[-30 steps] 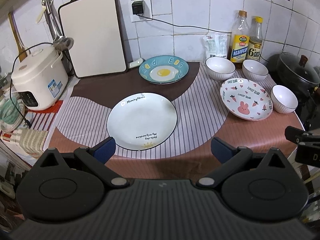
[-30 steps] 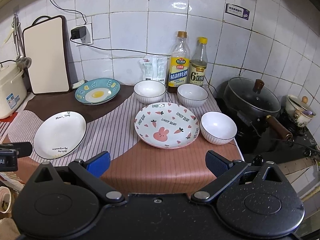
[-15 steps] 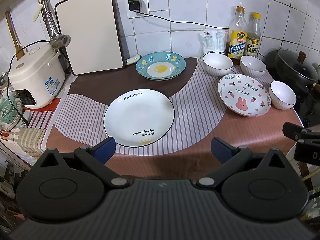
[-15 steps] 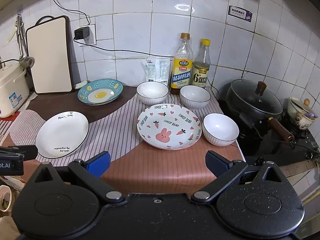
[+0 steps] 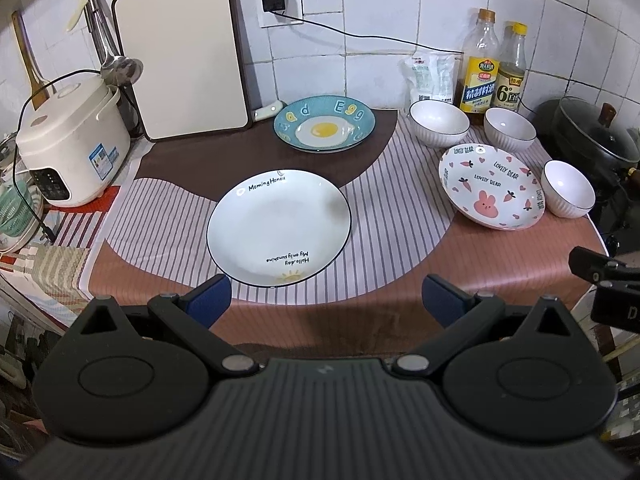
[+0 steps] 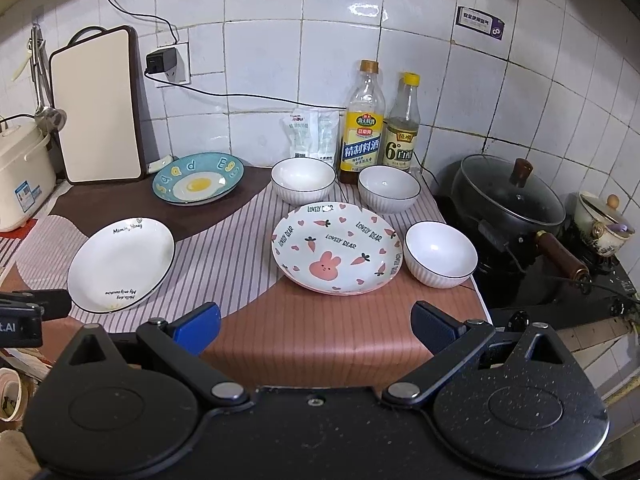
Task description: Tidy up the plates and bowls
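A white black-rimmed plate (image 5: 279,226) (image 6: 121,264) lies near the counter's front. A blue egg plate (image 5: 324,124) (image 6: 198,178) lies behind it. A pink rabbit plate (image 5: 491,190) (image 6: 337,247) lies to the right. Three white bowls stand around it: one at the back left (image 5: 439,121) (image 6: 303,179), one at the back right (image 5: 509,128) (image 6: 389,188), one at the right (image 5: 568,188) (image 6: 441,253). My left gripper (image 5: 326,300) is open and empty just in front of the white plate. My right gripper (image 6: 316,322) is open and empty in front of the rabbit plate.
A rice cooker (image 5: 72,142) stands at the left and a cutting board (image 5: 180,52) leans on the wall. Two bottles (image 6: 362,124) and a bag (image 6: 314,134) stand at the back. A black lidded pot (image 6: 508,194) sits on the stove at the right.
Both grippers have drawn back and risen slightly, so the counter looks a little farther off. No dish has moved. Both stay open.
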Demonstrator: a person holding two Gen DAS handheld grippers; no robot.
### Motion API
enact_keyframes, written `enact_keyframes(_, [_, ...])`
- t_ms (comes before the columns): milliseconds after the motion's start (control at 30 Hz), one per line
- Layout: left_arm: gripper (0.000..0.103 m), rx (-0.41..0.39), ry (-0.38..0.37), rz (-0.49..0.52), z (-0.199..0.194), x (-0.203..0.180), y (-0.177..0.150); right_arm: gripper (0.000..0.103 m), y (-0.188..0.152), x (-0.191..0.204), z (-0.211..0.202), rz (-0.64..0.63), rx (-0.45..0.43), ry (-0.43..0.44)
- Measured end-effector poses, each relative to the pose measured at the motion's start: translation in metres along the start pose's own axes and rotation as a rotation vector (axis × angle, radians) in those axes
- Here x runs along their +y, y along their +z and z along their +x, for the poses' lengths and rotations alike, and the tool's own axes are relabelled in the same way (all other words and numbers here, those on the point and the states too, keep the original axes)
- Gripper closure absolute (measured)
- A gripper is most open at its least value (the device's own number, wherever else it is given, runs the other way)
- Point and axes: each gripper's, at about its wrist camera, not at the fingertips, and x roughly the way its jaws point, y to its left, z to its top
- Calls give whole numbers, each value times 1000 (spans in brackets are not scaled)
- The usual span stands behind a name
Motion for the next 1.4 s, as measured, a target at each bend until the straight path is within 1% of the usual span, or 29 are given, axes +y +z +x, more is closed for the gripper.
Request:
enact_keyframes(367, [0, -1, -12, -6, 1, 2, 1, 1, 0, 0, 1, 1, 0, 2])
enact_keyframes(500, [0, -36, -57, -28, -4, 8, 1, 1, -1, -2, 0, 7, -20, 29])
enact_keyframes(567, [0, -80, -63, -33, -7, 12, 2, 1, -1, -4, 0, 12, -42, 55])
enact_keyframes(667, [0, -143, -37, -39, -10, 16, 7, 1, 2, -3, 1, 14, -77, 92])
enact_keyframes(800, [0, -184, 32, -44, -5, 30, 16, 1, 8, 4, 6, -13, -143, 139])
enact_keyframes(900, [2, -176, 69, -15, 8, 44, 21, 1, 9, 9, 15, -24, -205, 191])
enact_keyframes(967, [2, -170, 102, -11, 17, 54, 23, 1, 6, 12, 25, -23, -258, 269])
enact_keyframes(1033, [2, -157, 113, -24, 28, 65, 23, 1, 8, 15, 37, -10, -276, 317])
enact_keyframes(1100, [2, -141, 102, -56, 38, 77, 23, 1, 11, 23, 53, -2, -252, 337])
enact_keyframes(1200, [2, -128, 75, -109, 55, 99, 21, 1, 16, 35, 75, -29, -231, 377])
enact_keyframes(1267, [2, -109, 75, -136, 68, 108, 18, 1, 20, 44, 89, -46, -216, 418])
enact_keyframes(1400, [3, -81, 81, -147, 99, 123, 14, 1, 19, 64, 121, -65, -183, 492])
